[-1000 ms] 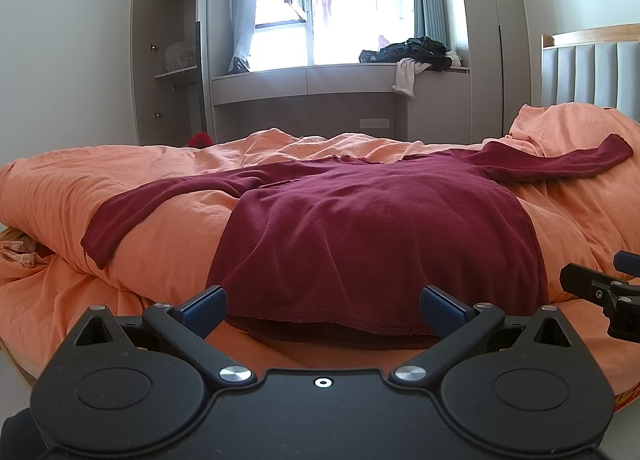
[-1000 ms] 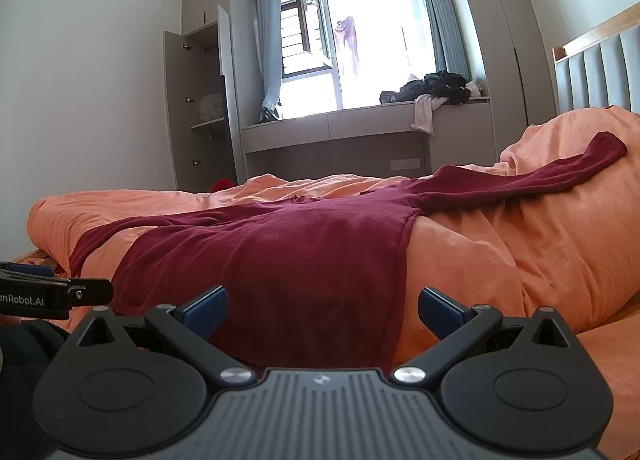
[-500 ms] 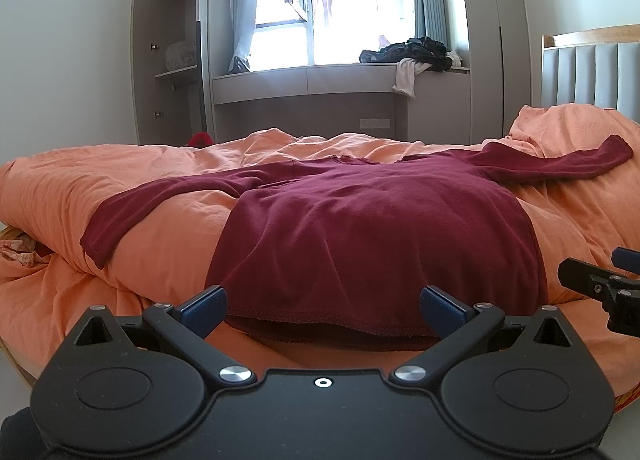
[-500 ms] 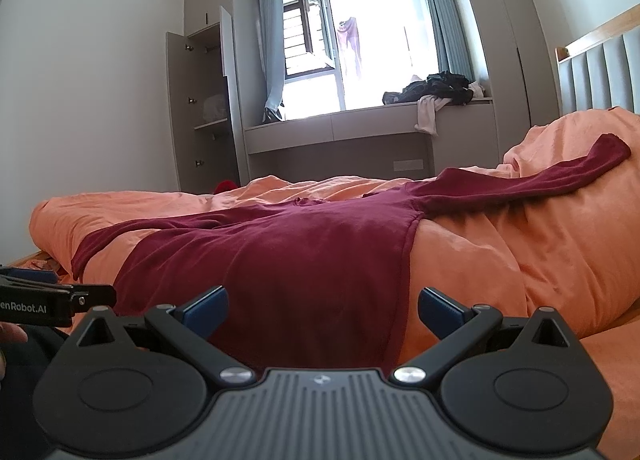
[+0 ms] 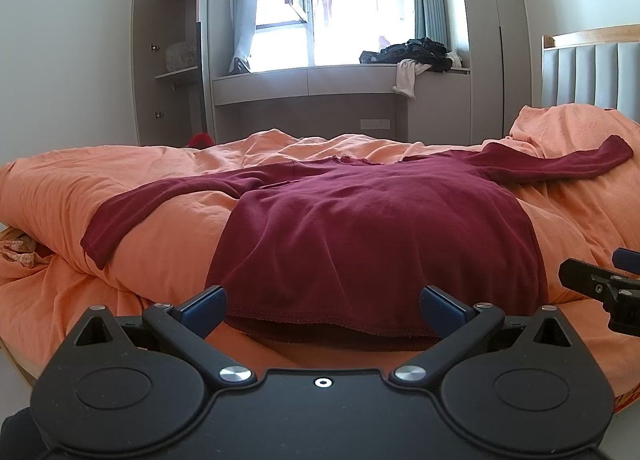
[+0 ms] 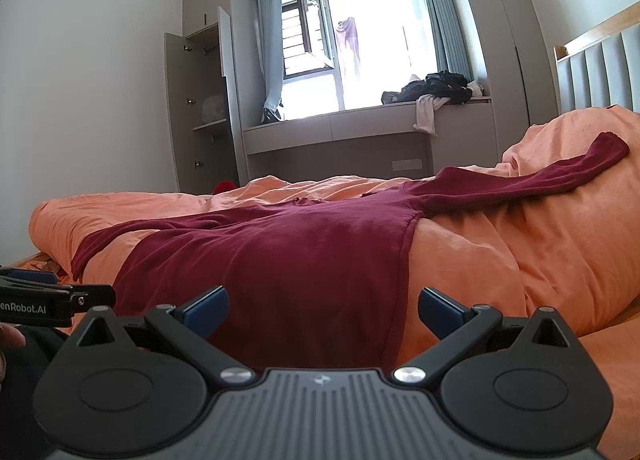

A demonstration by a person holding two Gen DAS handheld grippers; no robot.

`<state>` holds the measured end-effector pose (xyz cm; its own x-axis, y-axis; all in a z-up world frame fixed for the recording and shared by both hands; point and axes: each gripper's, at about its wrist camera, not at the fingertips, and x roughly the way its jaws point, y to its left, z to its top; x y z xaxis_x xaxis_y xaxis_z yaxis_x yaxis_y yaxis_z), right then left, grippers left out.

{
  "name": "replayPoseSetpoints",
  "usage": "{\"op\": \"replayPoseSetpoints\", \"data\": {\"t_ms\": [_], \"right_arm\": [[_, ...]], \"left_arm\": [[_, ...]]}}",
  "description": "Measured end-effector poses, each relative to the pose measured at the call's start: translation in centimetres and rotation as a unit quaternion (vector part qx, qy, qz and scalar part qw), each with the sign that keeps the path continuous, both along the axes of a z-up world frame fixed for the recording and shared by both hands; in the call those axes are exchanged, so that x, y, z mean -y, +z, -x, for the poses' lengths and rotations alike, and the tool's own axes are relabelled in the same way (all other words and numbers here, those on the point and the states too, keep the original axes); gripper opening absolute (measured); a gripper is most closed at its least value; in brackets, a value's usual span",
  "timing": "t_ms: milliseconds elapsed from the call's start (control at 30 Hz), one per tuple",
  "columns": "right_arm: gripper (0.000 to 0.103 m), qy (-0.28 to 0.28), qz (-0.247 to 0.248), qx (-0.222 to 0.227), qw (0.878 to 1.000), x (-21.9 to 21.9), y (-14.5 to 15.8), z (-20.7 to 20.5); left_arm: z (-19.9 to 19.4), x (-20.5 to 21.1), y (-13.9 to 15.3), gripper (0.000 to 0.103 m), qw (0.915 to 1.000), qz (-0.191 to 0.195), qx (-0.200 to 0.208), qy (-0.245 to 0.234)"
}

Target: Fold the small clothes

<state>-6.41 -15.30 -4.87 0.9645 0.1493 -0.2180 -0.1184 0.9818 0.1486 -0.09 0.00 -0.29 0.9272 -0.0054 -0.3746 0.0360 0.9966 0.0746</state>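
Observation:
A dark red long-sleeved top [image 5: 376, 236] lies spread flat on the orange duvet [image 5: 160, 227], hem toward me, sleeves stretched out left and right. My left gripper [image 5: 323, 306] hovers open just before the hem, nothing between its blue-padded fingers. In the right wrist view the same top [image 6: 288, 260] fills the middle, its right side seam running down near my right gripper [image 6: 323, 306], which is open and holds nothing. The right sleeve [image 6: 540, 183] drapes up over a duvet hump. Each gripper shows at the edge of the other's view.
The bed's padded headboard [image 5: 592, 71] stands at the right. A window seat [image 5: 340, 77] across the room carries a heap of dark and white clothes [image 5: 416, 53]. An open wardrobe [image 5: 172, 59] stands at the left. A hand [image 6: 8, 340] shows at the left edge.
The right wrist view has drifted slightly right and lower toward the top. The left gripper has barely moved. Both stay open.

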Motion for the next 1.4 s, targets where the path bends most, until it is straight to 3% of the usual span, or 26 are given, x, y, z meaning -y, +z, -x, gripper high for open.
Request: {"op": "replayPoseSetpoints", "data": {"t_ms": [1100, 1267, 1400], "right_arm": [[0.103, 0.0, -0.001, -0.002, 1.0, 0.0, 0.0, 0.0], [0.103, -0.008, 0.002, -0.026, 1.0, -0.3, 0.3, -0.7], [0.103, -0.029, 0.023, -0.06, 0.998, -0.3, 1.5, -1.9]], "left_arm": [[0.0, 0.0, 0.0, 0.103, 1.0, 0.001, 0.0, 0.0], [-0.5, -0.2, 0.3, 0.103, 0.9999, 0.002, -0.01, -0.005], [-1.7, -0.9, 1.4, 0.103, 0.9994, 0.026, -0.022, -0.009]]}}
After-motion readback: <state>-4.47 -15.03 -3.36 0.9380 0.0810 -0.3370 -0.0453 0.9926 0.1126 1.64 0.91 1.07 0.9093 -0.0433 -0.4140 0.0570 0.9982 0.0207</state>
